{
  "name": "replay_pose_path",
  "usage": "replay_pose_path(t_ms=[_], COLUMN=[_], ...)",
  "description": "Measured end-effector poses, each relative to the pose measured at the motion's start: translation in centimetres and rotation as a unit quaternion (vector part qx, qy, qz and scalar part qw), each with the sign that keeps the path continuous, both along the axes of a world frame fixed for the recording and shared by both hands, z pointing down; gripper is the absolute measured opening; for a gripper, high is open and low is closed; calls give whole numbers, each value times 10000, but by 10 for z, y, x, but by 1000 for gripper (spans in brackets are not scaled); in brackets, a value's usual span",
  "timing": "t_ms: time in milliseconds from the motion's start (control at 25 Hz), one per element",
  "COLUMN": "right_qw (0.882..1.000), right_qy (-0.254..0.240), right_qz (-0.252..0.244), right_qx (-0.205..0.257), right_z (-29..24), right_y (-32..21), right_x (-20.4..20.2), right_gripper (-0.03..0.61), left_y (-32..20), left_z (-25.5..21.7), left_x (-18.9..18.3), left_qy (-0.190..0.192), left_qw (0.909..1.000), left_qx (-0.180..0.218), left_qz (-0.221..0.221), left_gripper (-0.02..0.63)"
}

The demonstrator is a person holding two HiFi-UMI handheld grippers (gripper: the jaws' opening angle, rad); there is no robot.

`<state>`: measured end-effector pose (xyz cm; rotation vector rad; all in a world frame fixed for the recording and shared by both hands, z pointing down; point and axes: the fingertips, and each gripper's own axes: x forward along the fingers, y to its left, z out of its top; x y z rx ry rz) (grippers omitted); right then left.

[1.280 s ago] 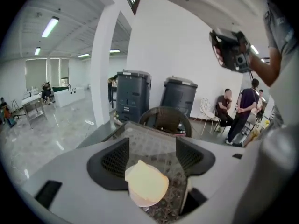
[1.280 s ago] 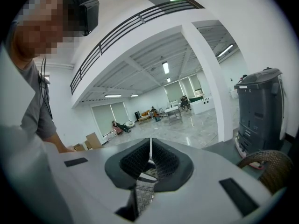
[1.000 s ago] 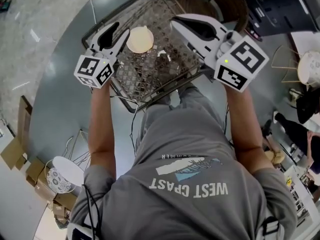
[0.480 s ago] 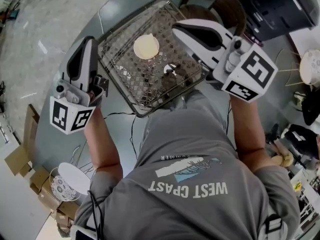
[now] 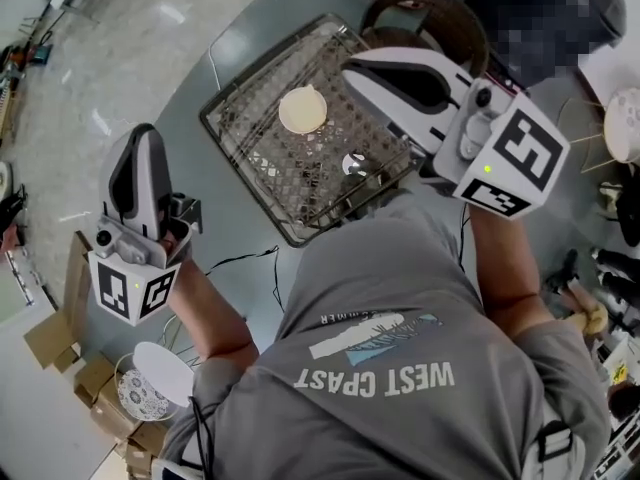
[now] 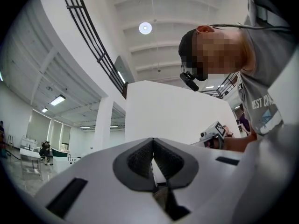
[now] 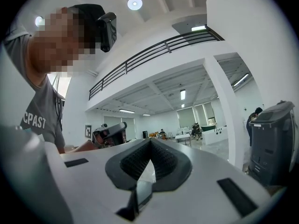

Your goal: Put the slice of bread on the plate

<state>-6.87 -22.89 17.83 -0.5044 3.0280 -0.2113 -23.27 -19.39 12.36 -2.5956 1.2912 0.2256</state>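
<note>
My left gripper (image 5: 143, 136) has lifted off the rack (image 5: 250, 153), clenched empty. My right gripper (image 5: 355, 66) is likewise clenched and empty. Placing looks finished.

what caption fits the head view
Both grippers shut and empty: left gripper beside the wire tray, right gripper above it, pale disc inside.

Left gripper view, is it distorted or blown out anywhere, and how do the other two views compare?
Left gripper view: fisheye, black corners, railing bowed, ceiling lamp blown out. Right gripper view: same fisheye, round lamp glaring. Head view: sharp, glints on the floor.
</note>
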Motion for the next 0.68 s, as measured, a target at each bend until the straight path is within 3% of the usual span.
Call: replay_pose_path(t_ms=[680], right_qw=[9998], right_qy=[35], right_qz=[105], right_qx=[147], right_z=[-3], right_y=[15], right_x=[6], right_gripper=[5], left_y=[8], left_z=[18], left_x=[-2], left_qy=[8], left_qw=[9999], left_qx=[-115], left_qz=[4], left_gripper=[8])
